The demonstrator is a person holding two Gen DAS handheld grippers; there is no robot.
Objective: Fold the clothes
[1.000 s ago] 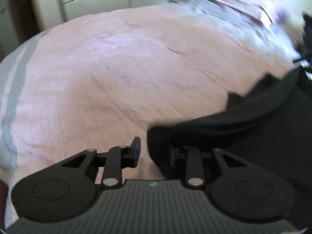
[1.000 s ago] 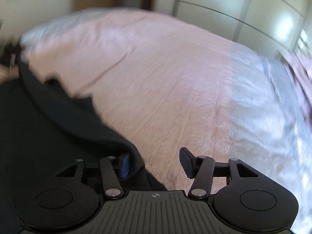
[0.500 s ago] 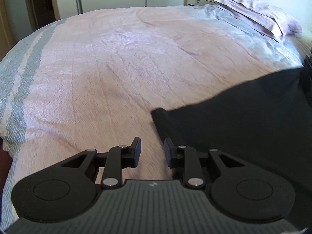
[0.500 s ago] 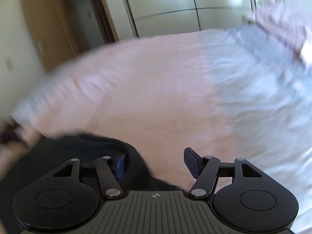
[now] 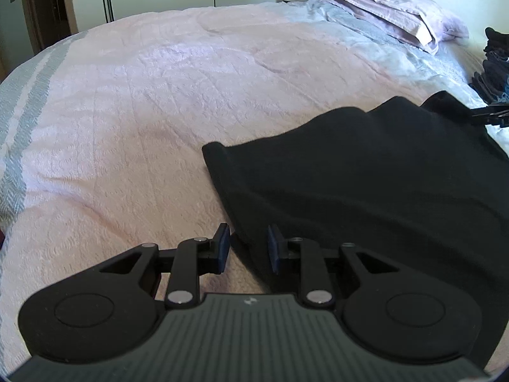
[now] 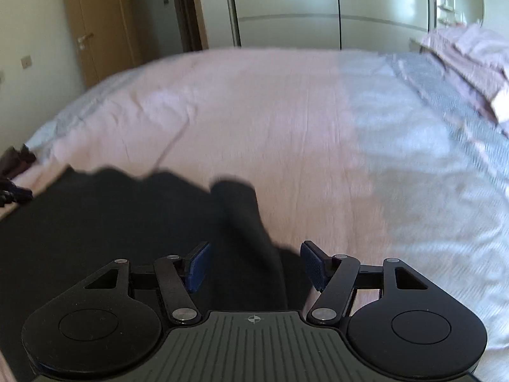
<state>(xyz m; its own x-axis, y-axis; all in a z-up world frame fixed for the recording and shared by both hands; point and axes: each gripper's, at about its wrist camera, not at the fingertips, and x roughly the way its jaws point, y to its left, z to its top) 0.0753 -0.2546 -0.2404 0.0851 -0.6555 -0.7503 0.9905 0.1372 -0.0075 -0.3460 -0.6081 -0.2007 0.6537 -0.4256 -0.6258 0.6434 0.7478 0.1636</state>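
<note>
Left tongs point(image 5: 246, 248): we hold them released, straddling the black garment's point(image 5: 366, 175) edge.
Right tongs point(image 6: 254, 265): released, over the garment on the bed point(image 5: 159, 95).

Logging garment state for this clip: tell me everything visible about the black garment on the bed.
The black garment is plain dark fabric, soft and matte looking, with no print or seams discernible. It lies spread on the pink bedspread, its far edge rumpled into low folds. One edge runs between the open fingers of the left gripper; another raised fold sits between the open fingers of the right gripper. Neither is clamped on it.
</note>
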